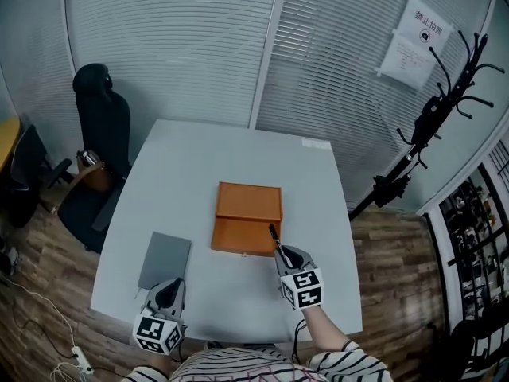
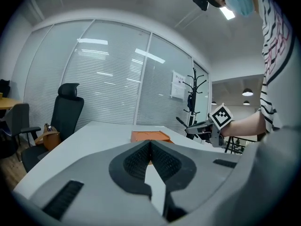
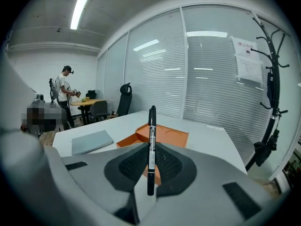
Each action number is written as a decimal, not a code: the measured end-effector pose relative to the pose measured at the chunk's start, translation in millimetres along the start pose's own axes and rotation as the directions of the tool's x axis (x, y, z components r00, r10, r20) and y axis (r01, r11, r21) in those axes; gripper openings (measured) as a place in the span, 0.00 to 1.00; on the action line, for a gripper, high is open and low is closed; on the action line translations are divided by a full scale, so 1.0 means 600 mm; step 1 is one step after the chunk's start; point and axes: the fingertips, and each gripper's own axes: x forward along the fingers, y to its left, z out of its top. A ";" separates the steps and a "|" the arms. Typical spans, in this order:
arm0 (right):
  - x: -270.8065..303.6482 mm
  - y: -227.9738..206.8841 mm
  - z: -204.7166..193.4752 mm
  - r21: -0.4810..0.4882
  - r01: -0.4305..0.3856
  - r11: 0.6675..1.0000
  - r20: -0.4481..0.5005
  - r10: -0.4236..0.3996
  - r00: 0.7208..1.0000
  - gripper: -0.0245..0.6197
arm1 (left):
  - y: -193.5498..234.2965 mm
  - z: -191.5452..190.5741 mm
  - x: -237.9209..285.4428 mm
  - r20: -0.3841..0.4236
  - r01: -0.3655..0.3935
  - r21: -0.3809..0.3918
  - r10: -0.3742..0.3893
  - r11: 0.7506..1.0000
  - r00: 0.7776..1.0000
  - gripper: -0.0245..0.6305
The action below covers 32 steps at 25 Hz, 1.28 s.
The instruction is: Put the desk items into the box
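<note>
An open orange box [image 1: 246, 217] lies in the middle of the white table [image 1: 231, 165], its lid hinged flat at the far side. My right gripper [image 1: 276, 239] is shut on a black pen [image 3: 151, 147], held upright between the pads; the pen's tip [image 1: 273, 231] hovers over the box's near right corner. The box [image 3: 160, 138] shows just beyond the jaws in the right gripper view. My left gripper [image 1: 169, 291] sits at the near left edge of the table, shut with nothing in it. A grey notebook [image 1: 165, 261] lies just ahead of it.
A black office chair [image 1: 102, 150] stands left of the table and a coat stand [image 1: 433, 126] at the right. Blinds on glass walls close the far side. Another person [image 3: 63, 91] stands far off by a desk [image 3: 87, 102].
</note>
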 end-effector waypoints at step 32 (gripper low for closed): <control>0.266 0.017 -0.104 -0.308 -0.362 0.880 -0.435 0.208 0.876 0.13 | -0.019 -0.071 0.022 -0.098 -0.193 -0.120 0.182 0.974 0.978 0.07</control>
